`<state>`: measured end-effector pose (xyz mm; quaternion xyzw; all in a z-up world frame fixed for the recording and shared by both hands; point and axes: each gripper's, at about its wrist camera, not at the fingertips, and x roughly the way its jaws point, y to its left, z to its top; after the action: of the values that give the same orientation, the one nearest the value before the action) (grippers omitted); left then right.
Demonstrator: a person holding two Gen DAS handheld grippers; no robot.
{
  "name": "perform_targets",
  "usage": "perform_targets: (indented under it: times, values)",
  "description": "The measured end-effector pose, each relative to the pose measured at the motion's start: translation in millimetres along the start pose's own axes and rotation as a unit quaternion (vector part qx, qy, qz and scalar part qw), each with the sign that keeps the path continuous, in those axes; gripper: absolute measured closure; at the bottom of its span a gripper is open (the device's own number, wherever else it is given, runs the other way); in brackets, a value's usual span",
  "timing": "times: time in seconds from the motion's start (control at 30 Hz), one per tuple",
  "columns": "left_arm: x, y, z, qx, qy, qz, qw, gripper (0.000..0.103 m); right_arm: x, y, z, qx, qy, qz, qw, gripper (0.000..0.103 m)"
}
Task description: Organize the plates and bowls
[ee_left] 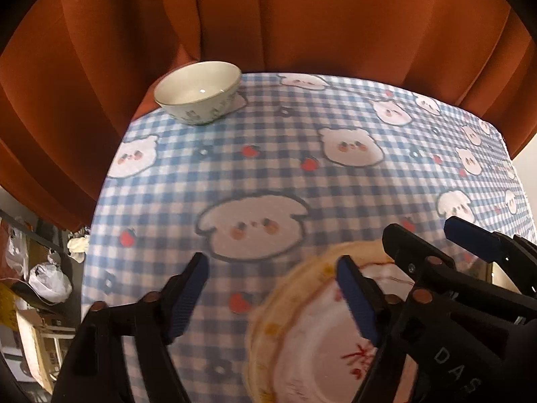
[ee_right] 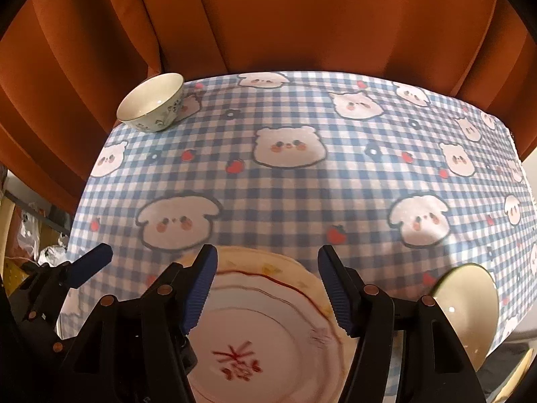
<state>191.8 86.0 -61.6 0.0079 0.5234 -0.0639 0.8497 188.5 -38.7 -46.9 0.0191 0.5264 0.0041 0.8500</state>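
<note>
Letters "DAS" were read on the right claw (ee_left: 416, 245); both it and the left claw (ee_left: 272, 275) were spread wide, nothing gripped.

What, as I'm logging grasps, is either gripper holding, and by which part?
Nothing. The left gripper and right gripper stand open over the round white plate with red drawing, neither gripping it.

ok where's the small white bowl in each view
left wrist view: small white bowl upper left of centre, at the table's far edge by the orange curtain.
right wrist view: same bowl further left, same far edge.
shared landmark: the plate with the red motif at the bottom.
</note>
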Motion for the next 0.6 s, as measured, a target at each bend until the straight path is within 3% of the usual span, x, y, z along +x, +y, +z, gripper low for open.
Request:
perform_targets:
  times: [0.3,0.47,0.6]
  values:
    - [-0.5,32.2,39.7,0.011,-0.030,-0.041,0.9986,0.013,2.7,36.0,37.8,-0.004,-0.022,-0.015,1.000,0.033]
    - [5.0,47.4,69.8,0.026,-0.045,-0.001,0.9987,0.013,8.6,51.3,66.8,-0.004,-0.040,-0.025,0.999,0.030]
    - [12.5,65.4,91.7,0.025,-0.047,-0.004,0.9986,0.015,19.0,64.1,91.2,-0.003,-0.046,-0.017,0.999,0.030]
